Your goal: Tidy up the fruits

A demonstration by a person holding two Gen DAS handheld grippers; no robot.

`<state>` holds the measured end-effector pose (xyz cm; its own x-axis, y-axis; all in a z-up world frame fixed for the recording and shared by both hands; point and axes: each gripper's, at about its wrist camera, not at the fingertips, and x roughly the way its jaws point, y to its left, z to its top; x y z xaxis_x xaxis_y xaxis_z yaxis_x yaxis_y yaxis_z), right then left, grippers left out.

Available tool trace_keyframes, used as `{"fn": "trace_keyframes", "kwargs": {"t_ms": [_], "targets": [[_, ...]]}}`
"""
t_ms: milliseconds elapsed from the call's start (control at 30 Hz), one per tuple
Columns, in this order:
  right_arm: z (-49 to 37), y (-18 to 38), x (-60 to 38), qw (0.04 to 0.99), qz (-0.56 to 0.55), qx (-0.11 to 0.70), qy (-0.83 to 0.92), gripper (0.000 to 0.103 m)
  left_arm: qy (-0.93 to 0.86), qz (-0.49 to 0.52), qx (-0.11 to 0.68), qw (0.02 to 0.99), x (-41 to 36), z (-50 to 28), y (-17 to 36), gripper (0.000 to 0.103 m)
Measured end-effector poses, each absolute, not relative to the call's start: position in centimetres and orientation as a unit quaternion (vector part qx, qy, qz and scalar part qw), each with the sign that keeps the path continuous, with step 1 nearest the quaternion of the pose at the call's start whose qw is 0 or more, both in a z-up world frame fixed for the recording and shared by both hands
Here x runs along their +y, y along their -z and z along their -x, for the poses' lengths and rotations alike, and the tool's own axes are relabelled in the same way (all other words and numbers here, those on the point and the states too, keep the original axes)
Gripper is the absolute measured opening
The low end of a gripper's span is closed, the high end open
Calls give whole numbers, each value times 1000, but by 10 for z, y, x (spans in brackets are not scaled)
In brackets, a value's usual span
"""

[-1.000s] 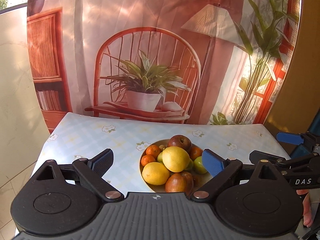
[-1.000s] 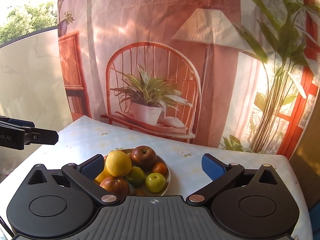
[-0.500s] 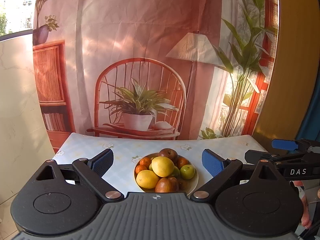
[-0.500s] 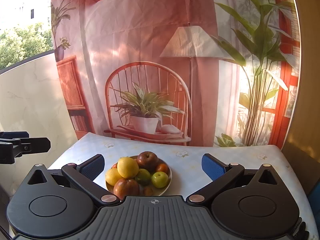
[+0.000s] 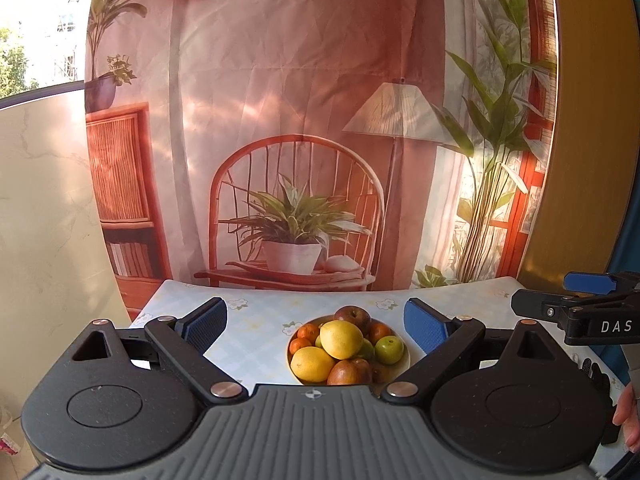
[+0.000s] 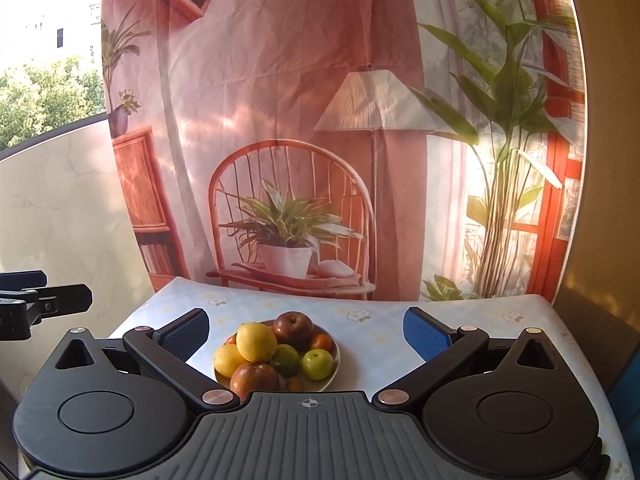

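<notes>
Since a second ago both claws have been drawn back from the bowl (image 5: 403,361), so that it is seen smaller and more of the printed backdrop (image 5: 304,120) is taken in above it. The left claw (image 5: 316,324) is held with its blue pads (image 5: 206,322) spread wide apart and nothing between them; the right claw (image 6: 306,326) is likewise held wide apart and empty. The bowl is set on the pale flowered surface (image 5: 256,320), in front of both claws and clear of them. Within the bowl, two lemons (image 5: 341,339) are piled at the left and centre, a red apple (image 5: 352,314) is seen at the back and another at the front, a green fruit (image 5: 389,349) lies at the right, and small orange fruits (image 5: 308,332) are tucked at the back left and back right. A darker green fruit (image 6: 286,359) is seen near the bowl's middle from the right wrist view, though its kind cannot be made out with certainty. A person's fingertips (image 5: 626,416) are seen to the right of the bowl, at the frame edge.
</notes>
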<state>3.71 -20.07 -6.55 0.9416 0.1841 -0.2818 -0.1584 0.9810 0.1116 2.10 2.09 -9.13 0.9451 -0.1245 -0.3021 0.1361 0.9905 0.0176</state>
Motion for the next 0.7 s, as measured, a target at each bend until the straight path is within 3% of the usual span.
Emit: {"fn": "trace_keyframes", "kwargs": {"t_ms": [700], "targets": [[-37,67,-202,983,-54,150,-87,103,60,1,159,985,29,-22,92,97]]}}
